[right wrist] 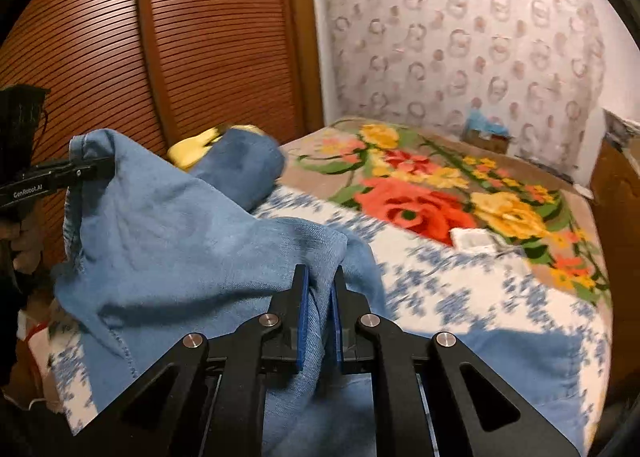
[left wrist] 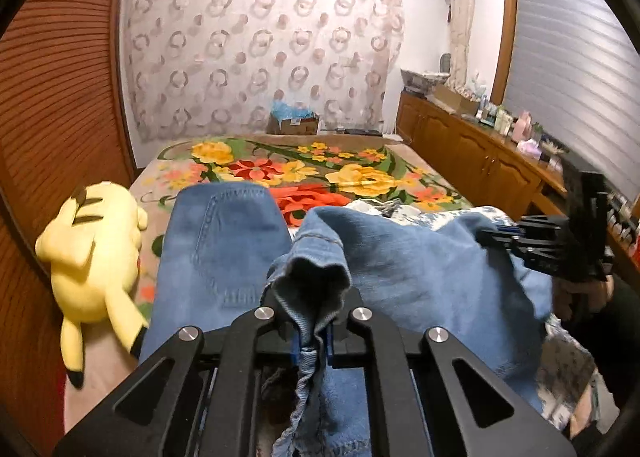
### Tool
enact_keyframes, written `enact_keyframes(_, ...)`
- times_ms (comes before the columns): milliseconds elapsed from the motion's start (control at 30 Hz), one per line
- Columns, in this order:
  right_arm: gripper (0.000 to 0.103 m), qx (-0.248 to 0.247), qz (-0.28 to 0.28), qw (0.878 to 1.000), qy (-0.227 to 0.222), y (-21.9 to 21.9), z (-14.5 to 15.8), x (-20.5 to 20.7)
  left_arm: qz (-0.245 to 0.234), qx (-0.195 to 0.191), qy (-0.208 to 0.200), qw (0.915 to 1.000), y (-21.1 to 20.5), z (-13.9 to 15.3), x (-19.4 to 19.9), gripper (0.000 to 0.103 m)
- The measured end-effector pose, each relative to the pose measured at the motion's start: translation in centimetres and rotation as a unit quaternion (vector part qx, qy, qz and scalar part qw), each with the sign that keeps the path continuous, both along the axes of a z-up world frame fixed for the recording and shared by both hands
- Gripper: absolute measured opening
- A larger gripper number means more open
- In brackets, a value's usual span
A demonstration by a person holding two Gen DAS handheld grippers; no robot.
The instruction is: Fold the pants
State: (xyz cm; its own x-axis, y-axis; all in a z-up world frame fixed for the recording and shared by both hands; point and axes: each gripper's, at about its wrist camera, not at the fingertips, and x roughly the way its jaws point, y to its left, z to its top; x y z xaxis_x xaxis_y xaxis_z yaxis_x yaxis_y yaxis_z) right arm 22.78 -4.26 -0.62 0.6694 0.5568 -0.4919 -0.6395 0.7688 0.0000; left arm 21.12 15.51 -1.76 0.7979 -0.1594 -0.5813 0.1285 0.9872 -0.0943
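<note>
Bedding first: the floral blanket (left wrist: 360, 173) covers the bed, with a blue-and-white patterned sheet (right wrist: 460, 281) laid over its near end. The pants (left wrist: 420, 269), blue denim, lie partly on that near end and partly lifted off it. One leg lies flat on the bed toward the far side, beside the yellow plush toy (left wrist: 96, 249); the other portion hangs bunched in the air between your two tools.

Your left gripper (left wrist: 314, 331) has its jaws pressed together on a gathered hem or edge of the denim, with cloth spilling out above and below the pads. Your right gripper (right wrist: 319, 321) likewise pinches a fold of the same garment between its blue pads; in the left wrist view it stands off to the right, gripping the far edge of the raised cloth.

Judgement: you are in the lifting stage of a fold, with both held points raised and the fabric between them slack and creased. The fold is not yet laid. The next move calls for drawing the two held points apart to tension the span, then carrying it over the flat leg and lowering both ends evenly. Keep clear of the plush toy at the left edge, or the cloth may drape onto it.
</note>
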Motion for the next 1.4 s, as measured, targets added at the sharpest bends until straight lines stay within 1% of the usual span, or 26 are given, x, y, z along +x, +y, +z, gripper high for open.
enact_keyframes(67,0.009,-0.002,-0.019,1.000,-0.006,-0.1,0.1,0.8,-0.002,-0.001,0.006,1.0000,-0.2,-0.1,1.6,0.009)
enact_keyframes(133,0.009,-0.002,-0.034,0.999,-0.001,-0.1,0.1,1.9,-0.004,0.002,0.013,0.9999,-0.3,-0.4,3.5,0.009)
enact_keyframes(200,0.009,0.004,-0.040,0.999,0.016,0.2,0.1,2.9,-0.006,0.006,0.022,0.9997,-0.5,-0.7,4.7,0.009)
enact_keyframes(267,0.009,0.008,-0.038,0.999,0.037,0.5,-0.5,3.7,-0.008,0.009,0.040,0.9991,-0.5,-1.4,5.8,0.009)
enact_keyframes(333,0.010,0.001,-0.039,0.998,0.047,0.8,-0.9,4.3,-0.007,0.008,0.054,0.9985,-0.9,-1.9,6.1,0.009)
enact_keyframes(400,0.014,0.000,-0.040,0.998,0.056,0.9,-1.0,4.5,-0.005,0.004,0.065,0.9978,-1.0,-2.3,6.3,0.010)
enact_keyframes(467,0.015,0.004,-0.043,0.997,0.063,0.6,-0.9,4.7,-0.002,0.006,0.074,0.9972,-1.4,-2.6,6.3,0.017)
enact_keyframes(500,0.019,0.005,-0.043,0.997,0.065,0.1,-0.3,4.9,-0.002,0.009,0.079,0.9969,-1.5,-2.8,6.1,0.021)
enact_keyframes(533,0.021,0.007,-0.045,0.997,0.065,-0.2,-0.1,4.6,-0.002,0.010,0.079,0.9968,-1.7,-2.8,5.9,0.030)
enact_keyframes(567,0.025,0.009,-0.048,0.997,0.064,-0.7,0.0,4.2,-0.003,0.013,0.079,0.9968,-2.0,-2.7,5.6,0.035)
enact_keyframes(600,0.028,0.010,-0.052,0.997,0.063,-1.1,0.2,3.7,-0.002,0.016,0.075,0.9970,-2.2,-2.6,5.3,0.048)
enact_keyframes(633,0.029,0.011,-0.056,0.996,0.062,-1.6,0.4,3.4,0.000,0.017,0.071,0.9973,-2.3,-2.5,4.9,0.057)
enact_keyframes(667,0.032,0.013,-0.063,0.996,0.060,-2.2,0.5,2.9,0.002,0.018,0.069,0.9975,-2.5,-2.3,4.6,0.062)
enact_keyframes(700,0.036,0.015,-0.068,0.996,0.057,-2.8,0.7,2.0,0.003,0.019,0.067,0.9976,-2.6,-2.1,4.5,0.072)
enact_keyframes(733,0.037,0.017,-0.074,0.996,0.055,-3.5,0.7,1.4,0.002,0.017,0.064,0.9978,-2.7,-2.0,4.3,0.077)
enact_keyframes(800,0.042,0.019,-0.091,0.994,0.053,-5.2,0.7,0.4,0.003,0.017,0.059,0.9981,-2.9,-1.6,3.9,0.079)
enact_keyframes(900,0.046,0.016,-0.127,0.990,0.053,-8.0,0.4,-0.8,-0.002,0.016,0.054,0.9984,-3.4,-1.0,3.4,0.079)
enact_keyframes(1000,0.047,0.017,-0.157,0.985,0.064,-10.8,-0.4,-1.8,-0.004,0.018,0.045,0.9988,-4.2,-0.4,2.7,0.079)
enact_keyframes(1200,0.047,0.011,-0.225,0.970,0.093,-16.6,-2.9,-4.0,-0.020,0.017,0.038,0.9989,-6.2,-0.3,1.6,0.079)
enact_keyframes(1300,0.047,-0.002,-0.255,0.962,0.100,-18.6,-3.8,-4.9,-0.031,0.012,0.035,0.9988,-7.3,-0.4,1.1,0.079)
enact_keyframes(1400,0.047,-0.001,-0.275,0.955,0.115,-20.1,-4.6,-5.9,-0.043,0.009,0.031,0.9986,-8.4,-0.3,0.5,0.079)
